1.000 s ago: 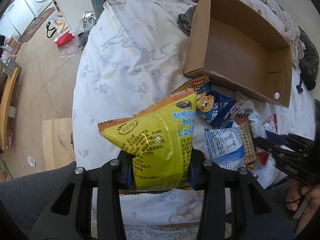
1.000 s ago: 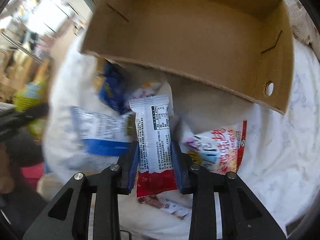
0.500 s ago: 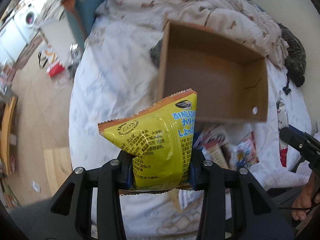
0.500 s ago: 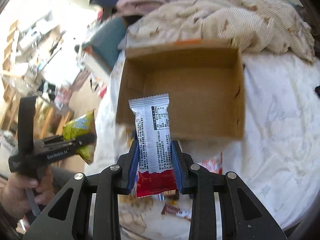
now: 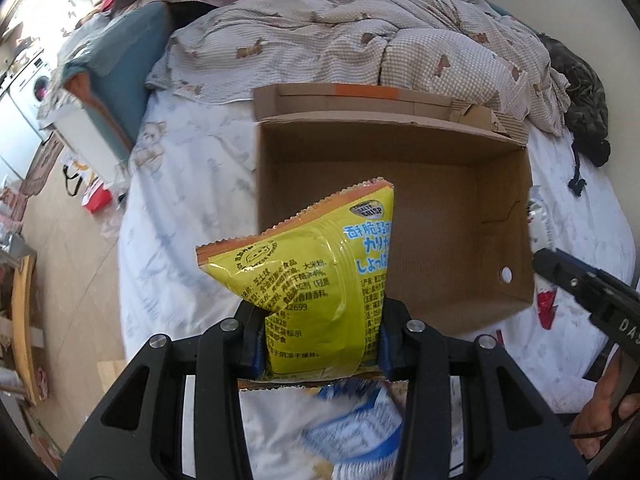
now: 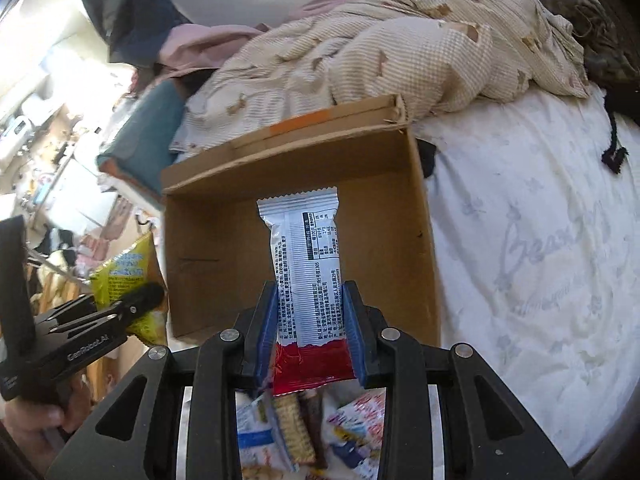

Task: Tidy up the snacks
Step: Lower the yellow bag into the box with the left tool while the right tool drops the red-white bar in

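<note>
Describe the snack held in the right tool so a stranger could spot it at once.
Start at the open cardboard box on the white bedsheet. Just in front of it, the right tool grips a slim white wrapper. Unlike the yellow crisp bag in the left tool, it is narrow, silvery-white with a red bottom end.

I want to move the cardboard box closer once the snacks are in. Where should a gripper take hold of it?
Grip the near wall of the cardboard box at its top edge, coming from above. The box is open-topped, so that thin upright wall fits between the fingers, one inside and one outside. Its inside looks empty there, so nothing should block the inner finger.
</note>
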A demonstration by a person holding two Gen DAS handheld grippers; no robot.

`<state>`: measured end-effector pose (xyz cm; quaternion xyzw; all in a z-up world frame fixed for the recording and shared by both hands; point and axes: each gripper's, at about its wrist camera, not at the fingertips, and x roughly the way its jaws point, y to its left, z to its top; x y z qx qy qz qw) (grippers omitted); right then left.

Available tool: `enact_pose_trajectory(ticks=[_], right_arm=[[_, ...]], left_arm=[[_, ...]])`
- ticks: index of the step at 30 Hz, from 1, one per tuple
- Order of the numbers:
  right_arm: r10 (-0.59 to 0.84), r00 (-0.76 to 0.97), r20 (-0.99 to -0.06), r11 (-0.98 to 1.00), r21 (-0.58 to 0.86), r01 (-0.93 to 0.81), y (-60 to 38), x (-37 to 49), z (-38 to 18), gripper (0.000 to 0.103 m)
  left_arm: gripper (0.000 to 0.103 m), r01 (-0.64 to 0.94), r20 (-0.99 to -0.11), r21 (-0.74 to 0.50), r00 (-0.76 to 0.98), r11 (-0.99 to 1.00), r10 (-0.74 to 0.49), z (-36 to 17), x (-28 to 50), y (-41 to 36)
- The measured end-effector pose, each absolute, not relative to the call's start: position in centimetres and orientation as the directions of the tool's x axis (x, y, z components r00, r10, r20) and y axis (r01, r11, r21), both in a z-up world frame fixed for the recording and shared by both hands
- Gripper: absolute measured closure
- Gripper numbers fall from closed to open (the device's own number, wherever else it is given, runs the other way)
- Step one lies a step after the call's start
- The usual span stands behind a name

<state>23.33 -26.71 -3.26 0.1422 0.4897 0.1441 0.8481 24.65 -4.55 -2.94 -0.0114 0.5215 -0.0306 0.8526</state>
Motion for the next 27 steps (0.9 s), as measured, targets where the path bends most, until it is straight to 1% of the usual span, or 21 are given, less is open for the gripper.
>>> enact_pose_trajectory(ticks=[2,7,9,11,14,18,23,27], right_arm=[[0.379,0.469,-0.797,0.920,0.380,-0.099,-26.6,23.8,-4.0,0.070],[0.368,0.448,-0.815,0.926,0.364,-0.099,-26.2,24.4,-5.6,0.070],[0.355,0.446,-0.822,0.932,0.346,-0.104,-25.9,24.6,-6.1,0.070],[0.369,0.433,-0.822,0.926,0.364,-0.099,-25.9,25.0,-6.8,0.070],[0.348,0.431,-0.833,0.935,0.344,-0.090,-25.7,25.4,-7.7,0.070],[0.362,0.406,-0.839,0.927,0.370,-0.060,-25.9,26.1,-8.9,0.070],[0.372,0.397,-0.839,0.922,0.383,-0.054,-25.7,26.6,-9.4,0.070],[0.373,0.391,-0.842,0.922,0.383,-0.053,-25.5,26.7,-9.7,0.069]], left_arm=[[0.066,0.043,-0.890,-0.065,0.449,0.997,-0.078,-4.1,25.3,-4.8],[0.066,0.044,-0.898,-0.036,0.436,0.998,-0.052,-6.3,26.1,-5.1],[0.066,0.045,-0.894,-0.019,0.447,0.999,-0.037,-6.7,26.2,-5.2],[0.066,0.044,-0.887,-0.022,0.460,0.999,-0.040,-7.0,26.3,-5.1],[0.066,0.046,-0.884,-0.024,0.465,0.999,-0.043,-7.4,26.4,-5.2],[0.066,0.051,-0.883,-0.007,0.469,0.999,-0.030,-7.9,26.6,-5.4],[0.066,0.051,-0.888,-0.042,0.455,0.998,-0.061,-8.3,27.0,-5.5],[0.066,0.054,-0.887,-0.035,0.458,0.998,-0.055,-8.4,27.1,-5.7]])
